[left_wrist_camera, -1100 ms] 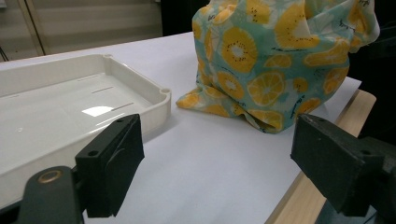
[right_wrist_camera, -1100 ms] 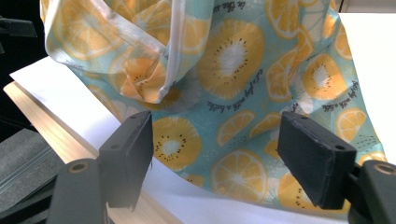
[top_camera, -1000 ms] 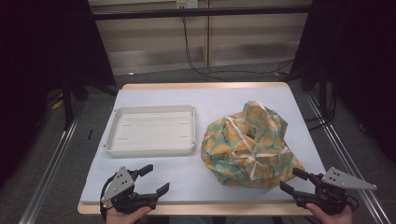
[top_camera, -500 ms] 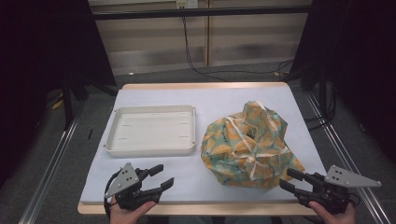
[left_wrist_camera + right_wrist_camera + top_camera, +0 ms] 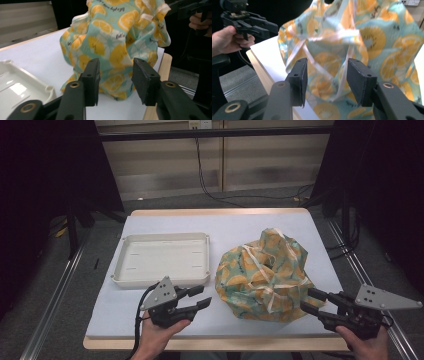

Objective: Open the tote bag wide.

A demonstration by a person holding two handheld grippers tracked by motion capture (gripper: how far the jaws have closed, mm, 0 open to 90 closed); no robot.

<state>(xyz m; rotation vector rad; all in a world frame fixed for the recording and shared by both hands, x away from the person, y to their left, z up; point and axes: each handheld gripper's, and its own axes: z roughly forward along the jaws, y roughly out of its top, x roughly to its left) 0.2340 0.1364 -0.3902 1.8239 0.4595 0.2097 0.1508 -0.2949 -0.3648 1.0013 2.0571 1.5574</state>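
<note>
One crumpled teal cloth bag printed with orange and lemon slices and trimmed with pale straps (image 5: pixel 265 277) sat in a loose heap on the right half of the table, on the white sheet (image 5: pixel 250 227) that covered the one light wooden tabletop (image 5: pixel 215 212). Seen from the left gripper's camera, the same bag (image 5: pixel 112 45) rose ahead of the jaws; from the right gripper's camera it (image 5: pixel 362 50) stood close in front, with its straps crossing the fabric.

Two black two-jaw grippers were in play, one in each hand. The left gripper (image 5: pixel 199 297) hovered near the front edge, just left of the bag and apart from it, pointing toward it. Its jaws had just been closing and stood partly spread with nothing between them. The right gripper (image 5: pixel 312 300) was at the bag's lower right edge, very near the cloth; whether it touched could not be told. Its jaws had also been narrowing and stood partly apart, gripping nothing.

One shallow white rectangular plastic tray (image 5: pixel 162 281) lay on the left half of the sheet, just beyond the left gripper and beside the bag without touching it.
</note>
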